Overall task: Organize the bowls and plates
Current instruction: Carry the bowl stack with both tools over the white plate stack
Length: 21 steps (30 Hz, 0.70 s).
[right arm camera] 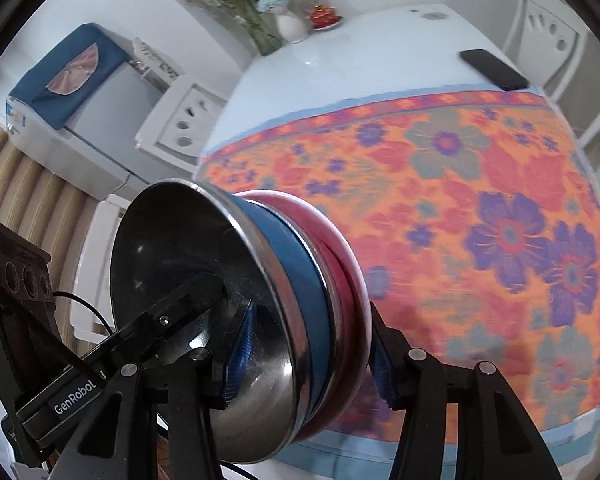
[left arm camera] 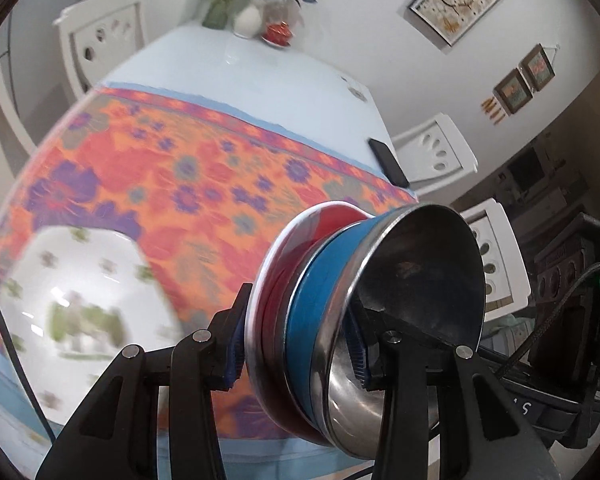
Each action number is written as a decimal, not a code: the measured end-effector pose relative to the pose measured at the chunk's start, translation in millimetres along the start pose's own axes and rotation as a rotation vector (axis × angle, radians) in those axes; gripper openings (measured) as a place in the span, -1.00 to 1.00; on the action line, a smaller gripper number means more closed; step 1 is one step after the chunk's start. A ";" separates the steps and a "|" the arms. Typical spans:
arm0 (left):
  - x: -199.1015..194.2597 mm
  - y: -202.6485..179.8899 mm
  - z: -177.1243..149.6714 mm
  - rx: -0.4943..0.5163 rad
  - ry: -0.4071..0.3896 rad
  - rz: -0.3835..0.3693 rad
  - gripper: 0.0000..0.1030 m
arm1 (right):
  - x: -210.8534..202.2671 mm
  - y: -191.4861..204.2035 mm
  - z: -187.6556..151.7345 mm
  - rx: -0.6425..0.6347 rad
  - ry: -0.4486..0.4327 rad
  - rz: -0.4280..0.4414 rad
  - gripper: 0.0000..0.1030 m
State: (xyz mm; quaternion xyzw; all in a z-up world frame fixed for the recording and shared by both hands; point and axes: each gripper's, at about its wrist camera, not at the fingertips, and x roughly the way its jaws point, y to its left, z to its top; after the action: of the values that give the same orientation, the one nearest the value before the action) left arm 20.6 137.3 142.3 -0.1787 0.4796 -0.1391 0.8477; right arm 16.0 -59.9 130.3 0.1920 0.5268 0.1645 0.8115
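Both hand-held grippers clamp stacked bowls' rims above the table.

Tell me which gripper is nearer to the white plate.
Left. The left gripper holds the bowl stack just right of the plate; the right gripper grips the stack's far side.

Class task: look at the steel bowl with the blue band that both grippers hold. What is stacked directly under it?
Under the steel bowl nests a red bowl with a white rim, both clamped by the left gripper and right gripper. Its inside is covered.
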 end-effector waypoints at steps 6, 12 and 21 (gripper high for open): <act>-30.3 71.1 11.0 0.006 0.020 0.043 -0.27 | 41.8 64.3 -9.1 0.014 0.028 0.029 0.00; -40.1 133.9 7.0 -0.027 0.059 0.054 -0.27 | 91.4 110.8 -24.9 0.019 0.080 0.014 0.00; -28.8 177.6 -5.7 -0.061 0.129 0.025 -0.27 | 131.8 128.1 -40.5 0.043 0.150 -0.055 0.00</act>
State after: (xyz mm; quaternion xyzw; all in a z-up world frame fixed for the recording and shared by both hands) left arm 12.7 307.4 84.1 -0.1893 0.5395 -0.1251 0.8109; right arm 22.0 119.3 73.0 0.1821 0.5946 0.1449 0.7696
